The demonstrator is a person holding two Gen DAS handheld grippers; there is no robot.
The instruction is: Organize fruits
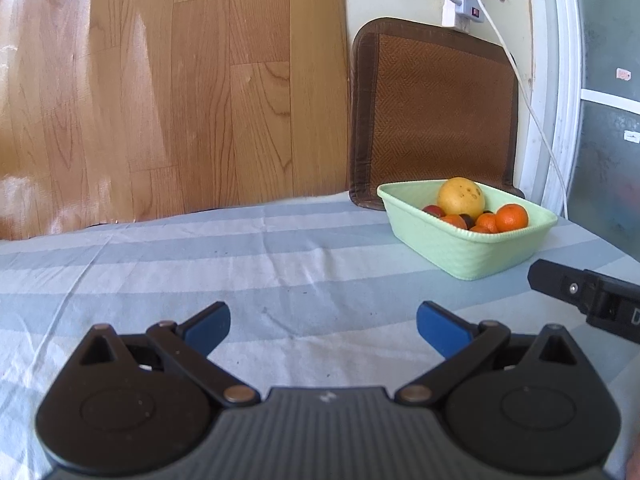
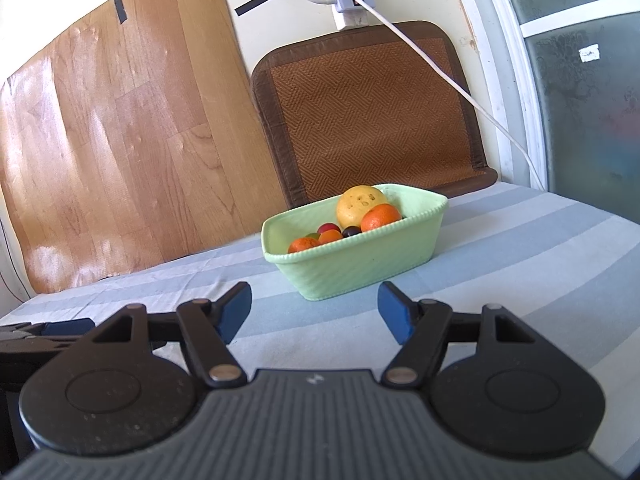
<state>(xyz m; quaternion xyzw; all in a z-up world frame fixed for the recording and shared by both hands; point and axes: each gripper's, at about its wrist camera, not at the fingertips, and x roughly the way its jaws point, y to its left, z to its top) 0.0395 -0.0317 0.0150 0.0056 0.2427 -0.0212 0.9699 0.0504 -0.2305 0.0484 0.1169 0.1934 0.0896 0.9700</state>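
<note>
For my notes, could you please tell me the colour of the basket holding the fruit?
Pale mint green basket, clearest in the right wrist view.

The left tongs (image 1: 323,330) stand wide apart over a blue and white striped cloth (image 1: 200,272), with nothing between the blue pads (image 1: 210,330). Further ahead and to the right sits a pale green basket (image 1: 480,256) on the cloth — inside it are a large yellow fruit (image 1: 461,197), several oranges (image 1: 512,217) and some small dark red fruits (image 1: 434,211). Behind the basket a brown woven mat (image 1: 436,112) leans on the wall. At the right edge a black tip of the right tongs (image 1: 560,284) comes in, near the basket — not touching it.
</note>
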